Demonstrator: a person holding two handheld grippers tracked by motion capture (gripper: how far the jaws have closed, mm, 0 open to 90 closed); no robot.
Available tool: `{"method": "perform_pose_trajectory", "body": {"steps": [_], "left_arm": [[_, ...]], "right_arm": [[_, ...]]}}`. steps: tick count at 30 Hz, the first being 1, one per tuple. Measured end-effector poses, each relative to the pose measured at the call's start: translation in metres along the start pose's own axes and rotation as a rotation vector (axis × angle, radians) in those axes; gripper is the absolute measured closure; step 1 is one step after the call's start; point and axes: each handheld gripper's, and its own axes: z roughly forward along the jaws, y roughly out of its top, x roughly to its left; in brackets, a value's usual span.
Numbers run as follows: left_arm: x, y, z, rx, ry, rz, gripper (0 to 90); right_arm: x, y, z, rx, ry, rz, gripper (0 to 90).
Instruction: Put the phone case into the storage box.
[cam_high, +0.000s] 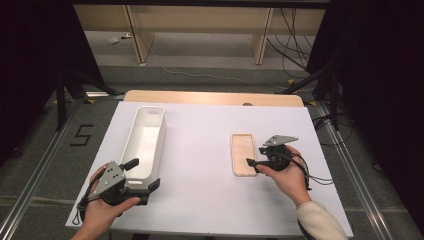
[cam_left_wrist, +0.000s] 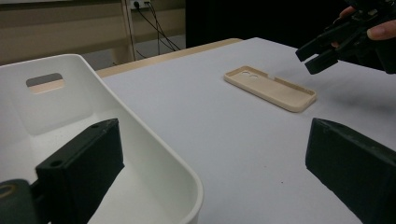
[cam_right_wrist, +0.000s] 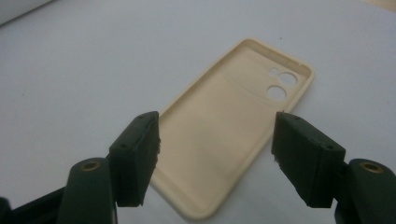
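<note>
High view: flat beige silicone phone case (cam_high: 243, 154) is lying lengthwise, away from me — just left of my right gripper (cam_high: 253, 164).
Right gripper: jaws are spreading wide, pinching nothing.
Nearer hand: the right.

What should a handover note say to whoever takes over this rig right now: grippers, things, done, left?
Right gripper: jaws open, poised just over the near end of the beige phone case, not pressing on it.
Left gripper: jaws open, straddling the near wall of the white bin, one jaw inside it and one outside.
The case lies flat on the white table cover, hollow side up, apart from the bin.
Done: nothing is in the bin as far as can be seen.
Left, probably: grip the case and put it in the bin.
</note>
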Motion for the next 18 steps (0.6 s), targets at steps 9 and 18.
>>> {"method": "perform_pose_trajectory", "body": {"steps": [9,18], "left_arm": [[-0.0010,0.0002,0.0012,-0.002,-0.003,-0.002,3.4],[-0.0004,-0.0003,-0.0016,-0.005,0.000,-0.002,3.4]], "right_arm": [[-0.0026,-0.0024,-0.0021,0.000,-0.008,0.030,33.4],[-0.0060,0.0001,-0.0054,-0.021,-0.020,0.029,32.7]]}}
